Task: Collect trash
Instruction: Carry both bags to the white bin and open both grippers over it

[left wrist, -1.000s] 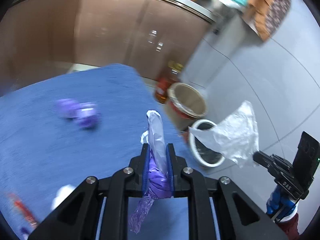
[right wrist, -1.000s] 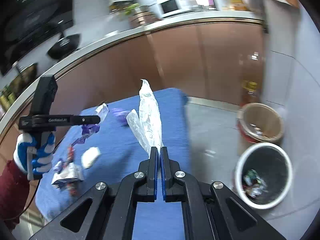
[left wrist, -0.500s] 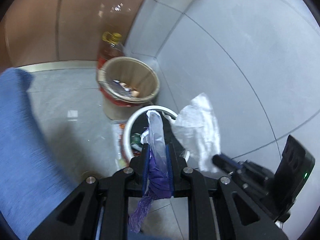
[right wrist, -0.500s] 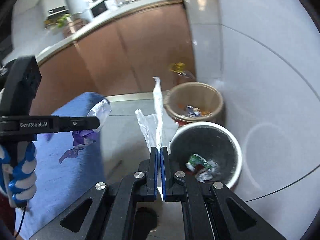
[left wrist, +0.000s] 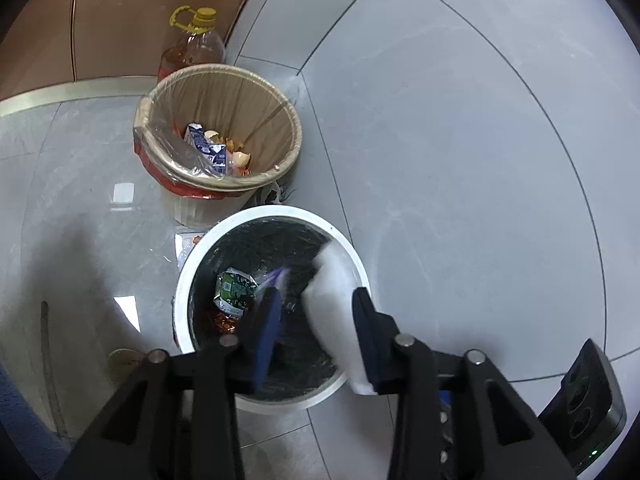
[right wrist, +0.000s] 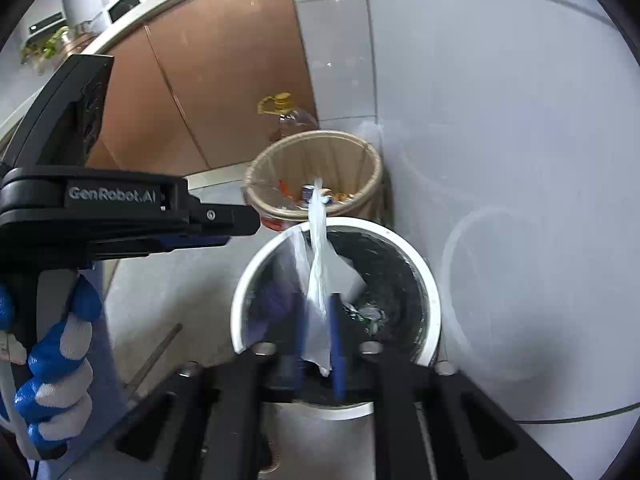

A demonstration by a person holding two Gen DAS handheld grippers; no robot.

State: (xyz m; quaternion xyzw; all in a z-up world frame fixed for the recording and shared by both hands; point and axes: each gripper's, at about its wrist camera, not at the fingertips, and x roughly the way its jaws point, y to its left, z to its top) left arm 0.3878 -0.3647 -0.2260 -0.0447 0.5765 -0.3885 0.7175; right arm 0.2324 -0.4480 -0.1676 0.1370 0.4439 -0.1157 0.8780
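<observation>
Left wrist view: the left gripper (left wrist: 316, 320) hangs with jaws apart over the white bin (left wrist: 224, 236); a purple wrapper (left wrist: 276, 276) blurs inside.

Right wrist view: the right gripper (right wrist: 318, 340), jaws slightly parted, loosely flanks a clear plastic bag (right wrist: 318, 272), which looks light, limp and slippery, best pinched at a bunched fold.

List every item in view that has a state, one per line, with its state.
left gripper: open, above white bin
right gripper: open, clear plastic bag loose between fingers
white bin: black-lined, wrappers inside
tan bin: lined, holds carton and eggshells
oil bottle: upright, capped
</observation>
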